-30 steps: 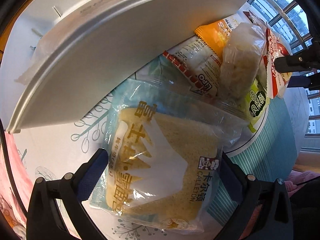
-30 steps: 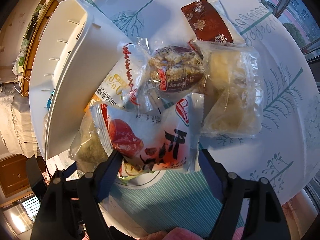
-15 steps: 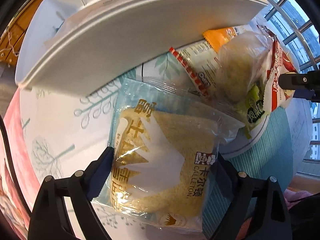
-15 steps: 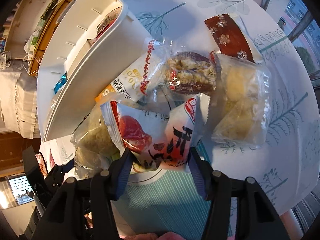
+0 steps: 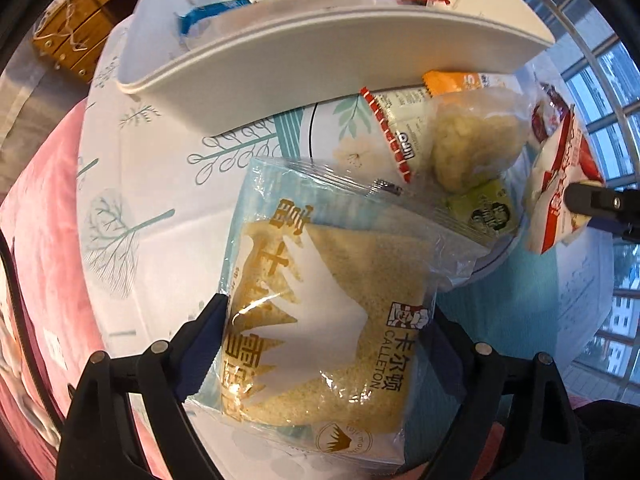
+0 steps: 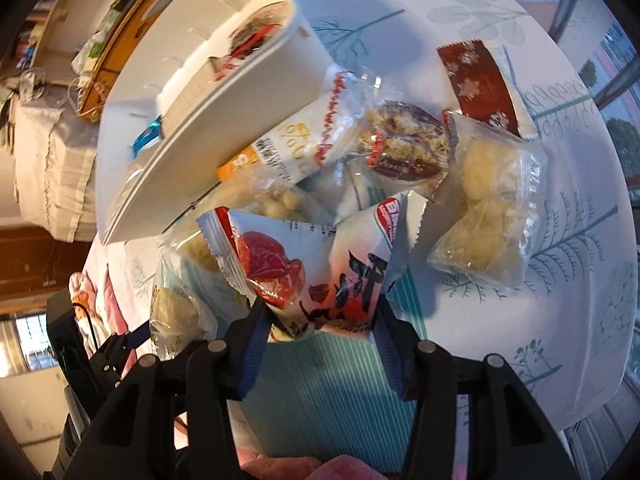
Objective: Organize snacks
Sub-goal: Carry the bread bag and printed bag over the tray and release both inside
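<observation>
While both claws have a pack pinched, the job is to lift clear and drop each into the bin (image 5: pixel 280 60).

Bin: white, open-topped, at the far side of the surface (image 5: pixel 168 184); its near wall leans out over the pile (image 6: pixel 360 152). A few packs are already inside. Come in over the rim from above, not from the pile side, since that wall overhangs the loose snacks and a low approach would catch it.

Cake pack (image 5: pixel 320 320): largest item, nearest me from the bin. Left claw (image 5: pixel 324 344) is spread wide, with pads on both long sides of the bag. It's soft and bulky, so I judge that light pressure is enough; more would crush it. Its top corner overlaps the neighbouring packs, so raise it straight up first.

Red pack (image 6: pixel 320 276): on the window side of the bin, at the pile's near edge. Right claw (image 6: pixel 316 328) is about half open and closing, with the pack's lower end squeezed between the pads and the bag crumpling. The hold is only on the end, so I expect swing; move slowly.

Room: bare surface lies left of the bin and on the far side of the pile. The claws are close together, with the right one's tip showing just beside the pile in the left view. Stagger the drops, one claw at a time.
</observation>
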Motion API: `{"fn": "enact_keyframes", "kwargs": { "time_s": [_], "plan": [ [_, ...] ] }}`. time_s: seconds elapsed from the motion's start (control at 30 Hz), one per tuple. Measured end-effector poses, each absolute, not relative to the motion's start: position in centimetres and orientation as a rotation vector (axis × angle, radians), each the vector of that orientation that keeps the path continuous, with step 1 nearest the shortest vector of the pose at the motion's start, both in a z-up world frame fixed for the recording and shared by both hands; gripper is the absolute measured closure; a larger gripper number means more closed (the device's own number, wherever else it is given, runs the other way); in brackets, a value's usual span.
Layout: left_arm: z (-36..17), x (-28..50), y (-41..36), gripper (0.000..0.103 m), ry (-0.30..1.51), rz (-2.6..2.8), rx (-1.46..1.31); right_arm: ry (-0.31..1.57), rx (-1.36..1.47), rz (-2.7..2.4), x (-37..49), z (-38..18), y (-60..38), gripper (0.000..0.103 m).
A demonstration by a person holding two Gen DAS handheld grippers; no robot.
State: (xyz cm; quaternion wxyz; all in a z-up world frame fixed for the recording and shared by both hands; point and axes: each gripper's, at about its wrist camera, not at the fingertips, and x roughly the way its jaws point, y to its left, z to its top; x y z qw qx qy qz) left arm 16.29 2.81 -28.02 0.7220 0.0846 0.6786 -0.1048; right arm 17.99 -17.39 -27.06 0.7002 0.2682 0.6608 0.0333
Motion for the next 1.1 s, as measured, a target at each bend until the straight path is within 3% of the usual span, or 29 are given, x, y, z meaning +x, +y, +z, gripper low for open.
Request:
{"fn": "enact_keyframes", "kwargs": {
  "time_s": [0.6,1.1],
  "plan": [
    [-15.6,19.2,1.7,0.013,1.41,-0.24,0.159,1.398,0.552,0.324,20.1,-20.9,-14.7,0.052],
    [-10.7,26.5,4.0,0.012,1.334,-0.239,0.172,1.234,0.501,0.291,24.9,-15.0,-13.9,0.051]
  ]
}}
